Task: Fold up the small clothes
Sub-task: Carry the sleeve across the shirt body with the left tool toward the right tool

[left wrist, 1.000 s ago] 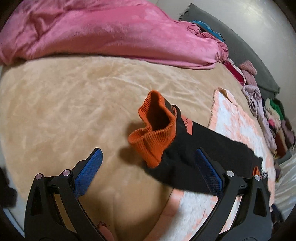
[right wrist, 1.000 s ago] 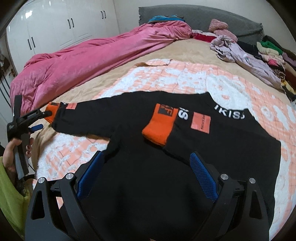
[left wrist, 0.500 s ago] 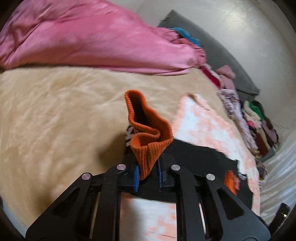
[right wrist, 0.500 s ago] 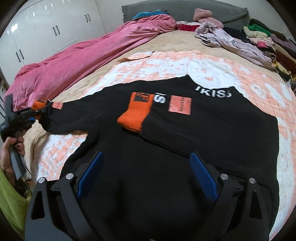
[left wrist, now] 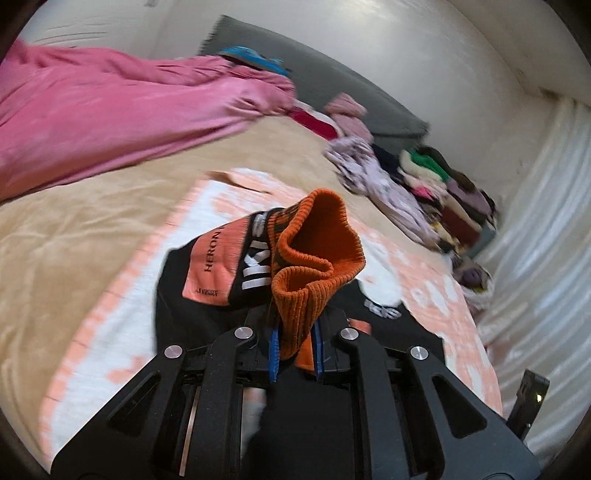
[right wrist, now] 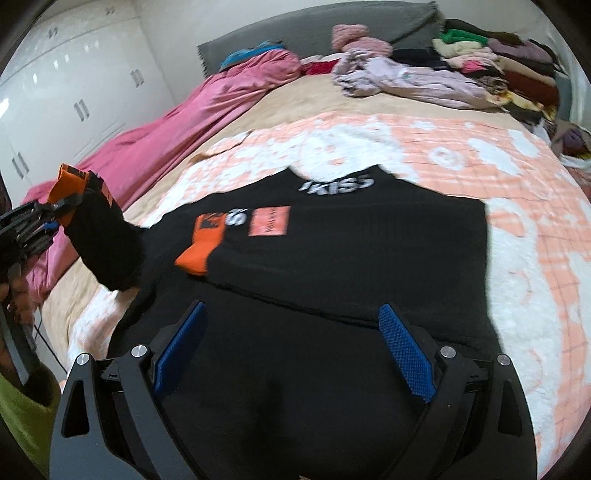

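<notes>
A black sweatshirt (right wrist: 332, 266) with orange cuffs and white lettering lies spread on a peach-and-white blanket (right wrist: 517, 177). One sleeve is folded across its chest, its orange cuff (right wrist: 201, 251) lying flat. My left gripper (left wrist: 295, 347) is shut on the other sleeve's orange cuff (left wrist: 314, 254) and holds it lifted above the bed; in the right wrist view that gripper (right wrist: 51, 218) is at the far left with the black sleeve (right wrist: 107, 243) hanging from it. My right gripper (right wrist: 291, 350) stands open low over the sweatshirt's lower part, nothing between its fingers.
A pink duvet (right wrist: 177, 122) lies bunched along the left of the bed. Loose and stacked clothes (right wrist: 480, 74) crowd the far right by a grey headboard (right wrist: 369, 18). White wardrobe doors (right wrist: 55, 92) stand at the left. A green sleeve (right wrist: 22, 413) shows at bottom left.
My left gripper shut on the orange cuff, then lifted it and carried the sleeve toward the sweatshirt's body. My right gripper stayed open and shifted over the sweatshirt.
</notes>
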A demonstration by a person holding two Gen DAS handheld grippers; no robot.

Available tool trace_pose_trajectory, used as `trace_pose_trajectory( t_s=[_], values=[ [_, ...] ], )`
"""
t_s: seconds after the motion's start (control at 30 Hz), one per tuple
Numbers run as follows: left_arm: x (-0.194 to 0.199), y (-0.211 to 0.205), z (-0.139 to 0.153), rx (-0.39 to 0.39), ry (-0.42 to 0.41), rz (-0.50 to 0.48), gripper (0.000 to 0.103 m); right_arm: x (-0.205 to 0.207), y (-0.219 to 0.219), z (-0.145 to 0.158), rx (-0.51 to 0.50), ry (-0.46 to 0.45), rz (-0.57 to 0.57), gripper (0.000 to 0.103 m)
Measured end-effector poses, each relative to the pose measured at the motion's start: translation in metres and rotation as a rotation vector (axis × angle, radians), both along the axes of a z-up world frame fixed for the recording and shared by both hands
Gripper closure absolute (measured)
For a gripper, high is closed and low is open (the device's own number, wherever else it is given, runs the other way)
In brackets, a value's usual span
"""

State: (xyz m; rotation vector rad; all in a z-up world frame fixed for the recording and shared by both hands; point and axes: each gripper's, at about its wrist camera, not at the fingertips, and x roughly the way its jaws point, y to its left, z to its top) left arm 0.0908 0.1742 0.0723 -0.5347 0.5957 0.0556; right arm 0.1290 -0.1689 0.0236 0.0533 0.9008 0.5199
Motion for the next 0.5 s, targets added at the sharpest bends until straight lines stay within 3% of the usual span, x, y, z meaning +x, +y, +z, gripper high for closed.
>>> trace_pose_trajectory(
  t_s=[0.27, 0.5],
  values=[
    [0.035, -0.087, -0.02, 0.047, 0.056, -0.172, 0.096, 0.008, -0.076, 0.002, 0.103, 0.012, -0.174, 0.01],
    [0.056, -0.146, -0.052, 0.066, 0.136, -0.301, 0.096, 0.008, -0.111, -0.002, 0.158, 0.026, -0.243, 0.01]
  ],
)
